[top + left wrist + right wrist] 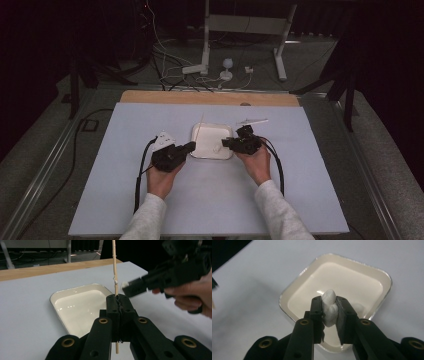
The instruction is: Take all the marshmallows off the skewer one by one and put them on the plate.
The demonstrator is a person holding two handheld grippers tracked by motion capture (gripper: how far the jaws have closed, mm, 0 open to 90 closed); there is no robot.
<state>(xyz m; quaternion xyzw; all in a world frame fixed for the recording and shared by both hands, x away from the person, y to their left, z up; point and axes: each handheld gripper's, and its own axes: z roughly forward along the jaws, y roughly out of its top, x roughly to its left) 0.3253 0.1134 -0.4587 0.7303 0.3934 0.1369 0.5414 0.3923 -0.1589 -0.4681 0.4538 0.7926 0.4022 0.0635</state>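
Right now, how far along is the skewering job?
Done: both pickups. The left gripper has its jaws shut on the wooden skewer, held upright beside the white tray. In hand: the right gripper clamps a white marshmallow-like piece over the tray. Left: pushing that piece onto the skewer, whose visible length carries only a small white fleck. Another pale lump may sit in the tray; too blurred to tell.

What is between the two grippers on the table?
In the high view, the white tray lies between the left gripper and the right gripper.
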